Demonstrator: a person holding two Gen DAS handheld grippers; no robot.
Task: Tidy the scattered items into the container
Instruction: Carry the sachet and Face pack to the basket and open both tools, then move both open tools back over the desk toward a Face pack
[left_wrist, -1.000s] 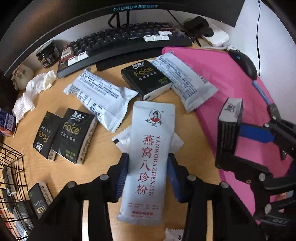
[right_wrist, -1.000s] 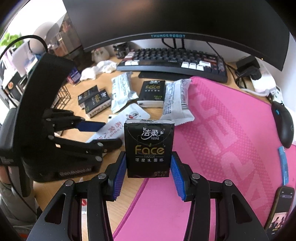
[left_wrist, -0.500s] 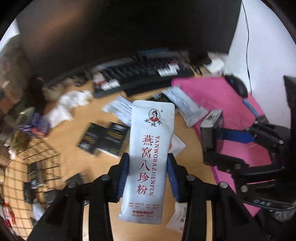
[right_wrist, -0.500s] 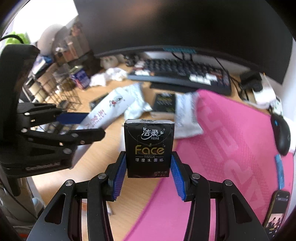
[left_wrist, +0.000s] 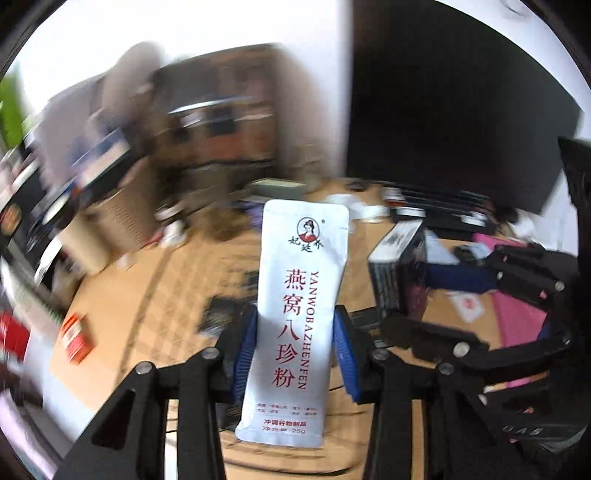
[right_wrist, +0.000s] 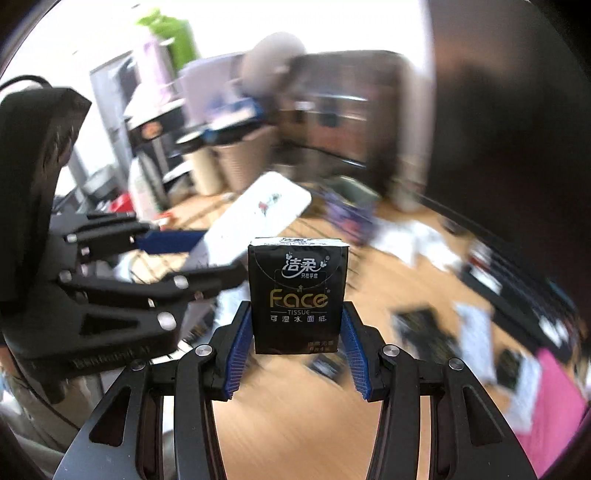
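My left gripper (left_wrist: 295, 343) is shut on a long white sachet (left_wrist: 301, 295) with red Chinese print, held upright above the wooden desk. My right gripper (right_wrist: 298, 332) is shut on a black "Face" tissue pack (right_wrist: 298, 295), also held up. Each gripper shows in the other's view: the right one with the tissue pack (left_wrist: 397, 273) to the right, the left one with the sachet (right_wrist: 258, 214) to the left. Blurred wire lines of the basket (left_wrist: 173, 295) lie below and left of the sachet. More black packs and white sachets (right_wrist: 472, 325) lie blurred on the desk.
Both views are motion-blurred. A pink mat (right_wrist: 550, 391) lies at the right. The dark monitor (left_wrist: 454, 122) and keyboard (left_wrist: 436, 206) stand behind. A red and white box (left_wrist: 75, 338) lies at the left, with shelves and bins (right_wrist: 229, 166) beyond the desk.
Both grippers have swung left and tilted up with their items, from the desk middle toward the basket side. The keyboard and mat have slid to the right of both views.
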